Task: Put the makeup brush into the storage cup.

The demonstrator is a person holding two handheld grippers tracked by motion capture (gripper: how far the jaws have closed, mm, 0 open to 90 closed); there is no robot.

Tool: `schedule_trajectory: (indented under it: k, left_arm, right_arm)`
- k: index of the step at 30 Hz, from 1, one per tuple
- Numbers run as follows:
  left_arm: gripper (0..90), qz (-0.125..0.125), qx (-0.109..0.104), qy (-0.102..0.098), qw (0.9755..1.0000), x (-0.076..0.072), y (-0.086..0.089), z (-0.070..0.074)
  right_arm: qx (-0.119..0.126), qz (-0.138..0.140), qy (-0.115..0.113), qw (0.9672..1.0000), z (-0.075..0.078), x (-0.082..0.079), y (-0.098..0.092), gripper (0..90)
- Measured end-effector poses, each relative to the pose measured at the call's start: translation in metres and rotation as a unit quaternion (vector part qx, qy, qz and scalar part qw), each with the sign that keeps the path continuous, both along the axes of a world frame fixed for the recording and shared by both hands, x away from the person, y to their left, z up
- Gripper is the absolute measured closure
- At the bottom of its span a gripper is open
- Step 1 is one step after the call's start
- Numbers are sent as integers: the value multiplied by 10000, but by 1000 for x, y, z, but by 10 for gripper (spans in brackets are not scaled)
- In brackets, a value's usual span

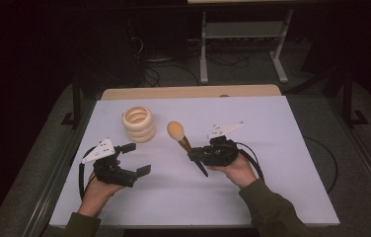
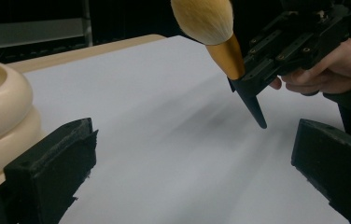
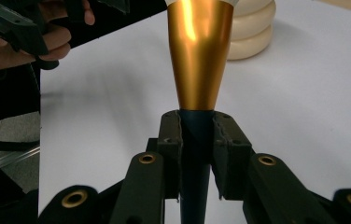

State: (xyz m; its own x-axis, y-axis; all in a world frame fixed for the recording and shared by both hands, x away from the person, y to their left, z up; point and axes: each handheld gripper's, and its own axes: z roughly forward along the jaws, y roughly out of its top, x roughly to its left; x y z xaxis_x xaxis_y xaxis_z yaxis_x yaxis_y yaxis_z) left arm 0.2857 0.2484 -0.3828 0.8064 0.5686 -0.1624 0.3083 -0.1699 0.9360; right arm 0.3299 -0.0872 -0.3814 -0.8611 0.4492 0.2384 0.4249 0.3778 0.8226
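Two grippers are working over a white table [image 1: 272,163], which is taking up most of the high view, with a wooden strip [image 1: 188,92] running along its far edge. Near the far left of the table, a cream stack of rings [image 1: 138,124] is standing upright, its hollow top facing up.

At the left, a person's hand is holding the left gripper [image 1: 135,159] just this side of the stack, apart from it. Its jaws are standing wide apart with nothing between them, and in the left gripper view bare table is lying between the two black jaws while the rings are sitting beside one jaw.

At the right, the right gripper [image 1: 197,157] is clamping a brush [image 1: 183,139] by its dark handle. In the right gripper view both jaws are pressing on that handle just below the gold ferrule. The brush is slanting, its tan bristle head pointing away toward the rings and held off the table, while the handle's dark pointed end is angling down toward the sheet. The brush is sitting between the two grippers, right of the stack and clear of it.
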Motion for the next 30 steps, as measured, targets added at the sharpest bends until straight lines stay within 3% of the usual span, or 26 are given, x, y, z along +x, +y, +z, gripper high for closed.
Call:
schedule_trajectory:
  k: [12,26,30]
  left_arm:
    - [0,-69,-27,-1,10000,10,-22,5]
    - [76,-70,-126,-13,9999,19,-33,8]
    - [138,-98,-179,10,9998,20,-38,8]
  right_arm:
    - [210,-13,-173,9996,1,-2,5,735]
    - [344,9,-375,9987,2,-4,14,735]
    - [361,16,-395,9986,3,-4,16,735]
